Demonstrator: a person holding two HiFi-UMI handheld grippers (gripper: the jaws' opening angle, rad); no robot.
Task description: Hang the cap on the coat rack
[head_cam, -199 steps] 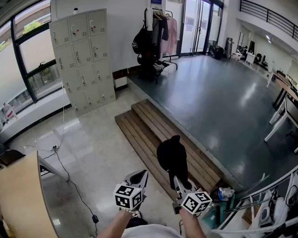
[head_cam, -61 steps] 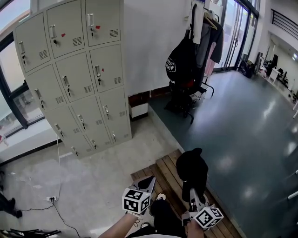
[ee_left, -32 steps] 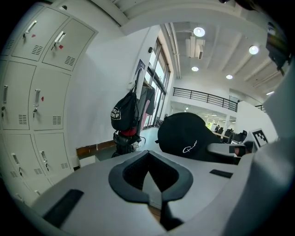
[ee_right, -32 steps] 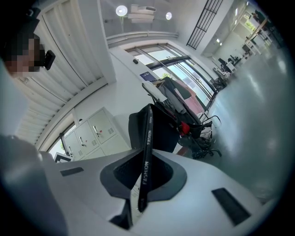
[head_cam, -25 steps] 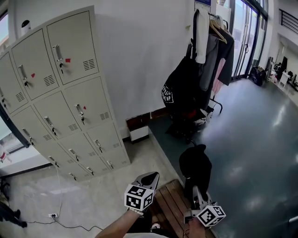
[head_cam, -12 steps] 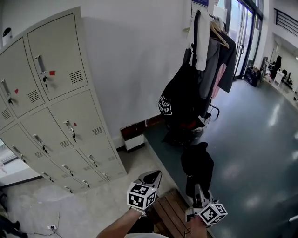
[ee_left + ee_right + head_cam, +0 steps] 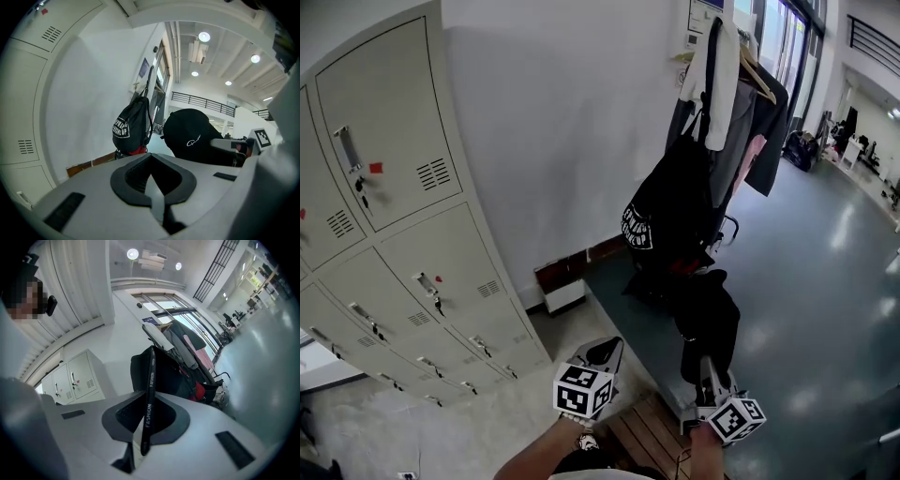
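Note:
A black cap [image 7: 709,317] hangs upright from my right gripper [image 7: 705,367], which is shut on its thin back strap [image 7: 148,394] printed with white letters. The cap's crown [image 7: 191,135] also shows in the left gripper view, to the right of my left gripper [image 7: 152,169]. That left gripper [image 7: 604,350] is shut with nothing in it, held level with the right one and to its left. The coat rack [image 7: 713,47] stands just beyond the cap, loaded with a black drawstring bag [image 7: 667,214], a white garment and dark jackets [image 7: 183,344].
Grey lockers [image 7: 384,234] line the wall on the left. A wooden step [image 7: 649,441] lies under my hands, with the dark glossy floor [image 7: 825,281] to the right. Glass doors [image 7: 787,56] stand behind the rack.
Over the last seconds I have come much closer to the coat rack. The cap, still gripped on the right, now hangs right in front of the black bag.

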